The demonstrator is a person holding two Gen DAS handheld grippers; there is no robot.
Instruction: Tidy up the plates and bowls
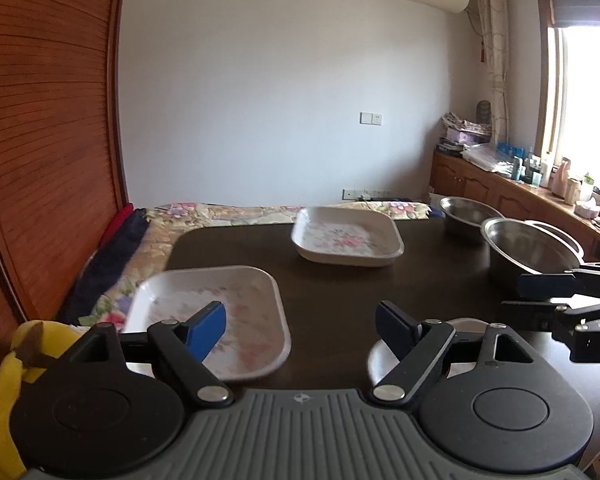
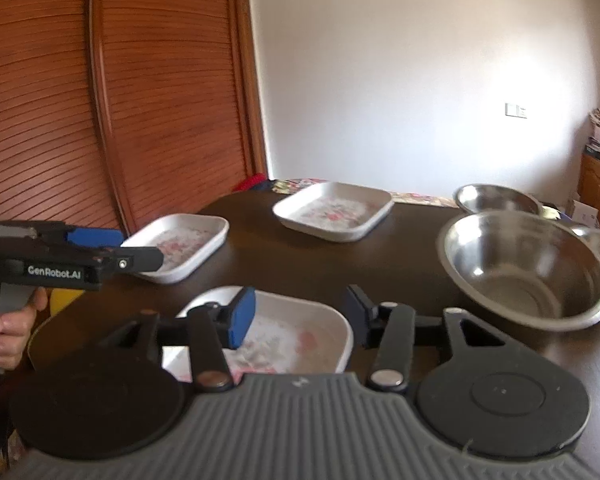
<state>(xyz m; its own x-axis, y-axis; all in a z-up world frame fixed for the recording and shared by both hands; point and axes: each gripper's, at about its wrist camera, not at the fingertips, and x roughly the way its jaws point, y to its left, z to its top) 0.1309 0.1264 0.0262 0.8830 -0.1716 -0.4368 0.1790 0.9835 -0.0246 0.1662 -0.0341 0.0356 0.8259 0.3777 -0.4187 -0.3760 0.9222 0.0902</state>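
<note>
Three white square plates with a flower pattern lie on the dark table (image 2: 380, 264): one at the left (image 2: 180, 248), one far back (image 2: 336, 212), one nearest (image 2: 300, 340). A large steel bowl (image 2: 524, 272) stands at the right, with a smaller one (image 2: 496, 198) behind it. My right gripper (image 2: 300, 318) is open just above the nearest plate's right part; its pads do not press on it. My left gripper (image 1: 300, 328) is open wide, with nothing between its fingers. Its left finger (image 1: 206, 330) hangs over the left plate (image 1: 220, 312). A hand (image 2: 8, 332) holds it.
A bed with a flowered quilt (image 1: 228, 212) runs behind the table. Slatted wooden doors (image 1: 48, 120) stand at the left, and a cluttered sideboard (image 1: 500, 184) under the window at the right. A yellow thing (image 1: 4, 380) lies by the table's near left edge.
</note>
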